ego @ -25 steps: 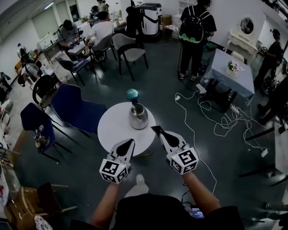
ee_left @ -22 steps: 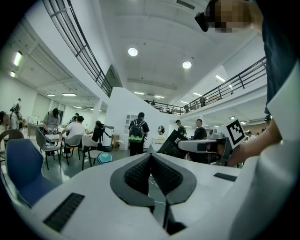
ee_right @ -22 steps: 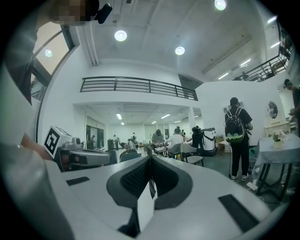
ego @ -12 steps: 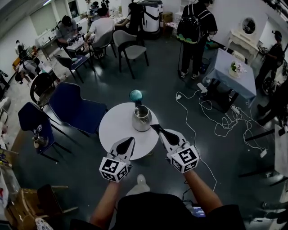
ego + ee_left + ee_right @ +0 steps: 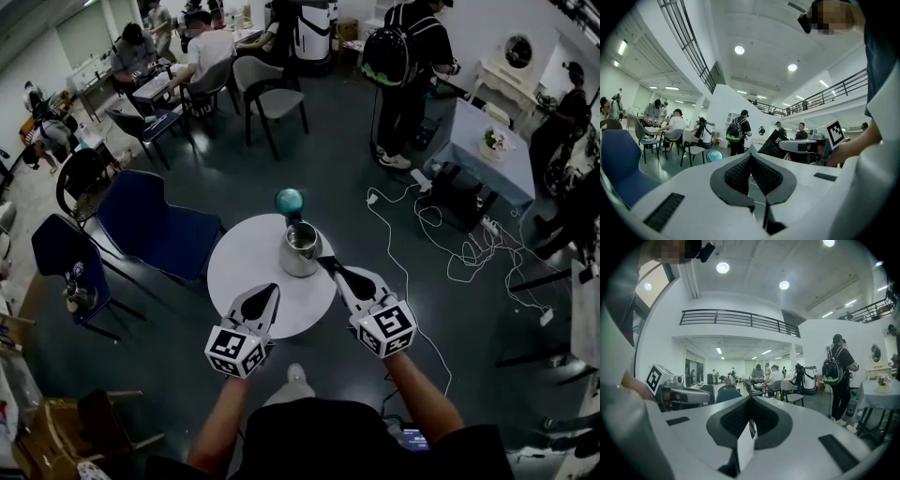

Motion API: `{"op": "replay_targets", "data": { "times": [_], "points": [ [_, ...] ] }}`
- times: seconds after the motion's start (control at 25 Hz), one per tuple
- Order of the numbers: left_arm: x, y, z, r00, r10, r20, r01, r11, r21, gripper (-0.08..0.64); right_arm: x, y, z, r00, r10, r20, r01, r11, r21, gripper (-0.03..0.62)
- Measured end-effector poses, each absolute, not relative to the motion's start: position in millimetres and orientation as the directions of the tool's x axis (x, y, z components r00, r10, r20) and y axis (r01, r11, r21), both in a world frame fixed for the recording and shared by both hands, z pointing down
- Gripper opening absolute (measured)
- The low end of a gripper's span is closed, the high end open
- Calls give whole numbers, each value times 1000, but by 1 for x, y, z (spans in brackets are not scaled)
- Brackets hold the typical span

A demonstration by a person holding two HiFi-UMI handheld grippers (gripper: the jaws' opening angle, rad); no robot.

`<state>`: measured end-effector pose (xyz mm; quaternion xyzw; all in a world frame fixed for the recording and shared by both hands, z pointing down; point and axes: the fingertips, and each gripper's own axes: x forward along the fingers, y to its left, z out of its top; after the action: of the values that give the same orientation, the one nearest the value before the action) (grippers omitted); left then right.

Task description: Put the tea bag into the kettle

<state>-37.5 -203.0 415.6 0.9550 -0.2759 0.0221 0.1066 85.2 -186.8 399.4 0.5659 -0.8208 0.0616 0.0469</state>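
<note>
The right gripper (image 5: 325, 266) has its jaws clenched on the tea bag (image 5: 745, 446), near the kettle (image 5: 300, 249) at its 4 o'clock. The kettle stands on the round white surface (image 5: 246, 267). The left gripper (image 5: 271, 292), at the kettle's 7 o'clock, is clenched on nothing.

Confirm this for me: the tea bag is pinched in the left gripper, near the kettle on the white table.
Wrong gripper. The right gripper pinches the tea bag, as the right gripper view shows; the left gripper is shut on nothing. The rest holds: the tea bag is near the kettle on the white table.
</note>
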Motion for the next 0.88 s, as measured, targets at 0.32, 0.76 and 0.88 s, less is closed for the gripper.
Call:
{"op": "replay_targets", "data": {
  "times": [0.32,0.76,0.88],
  "points": [
    [-46,-232,433,859,-497,120,-511,-829,227,15,80,-215,410,-325,-929,177,-946,320,-57,18],
    [-66,-252,473,853,-496,164,-522,-803,287,15,76,-247,432,-304,-928,214,-953,298,-63,18],
    [-64,-254,482,854,-491,176,-521,-798,302,15,81,-257,436,-298,-929,221,-955,291,-64,18]
  ]
}}
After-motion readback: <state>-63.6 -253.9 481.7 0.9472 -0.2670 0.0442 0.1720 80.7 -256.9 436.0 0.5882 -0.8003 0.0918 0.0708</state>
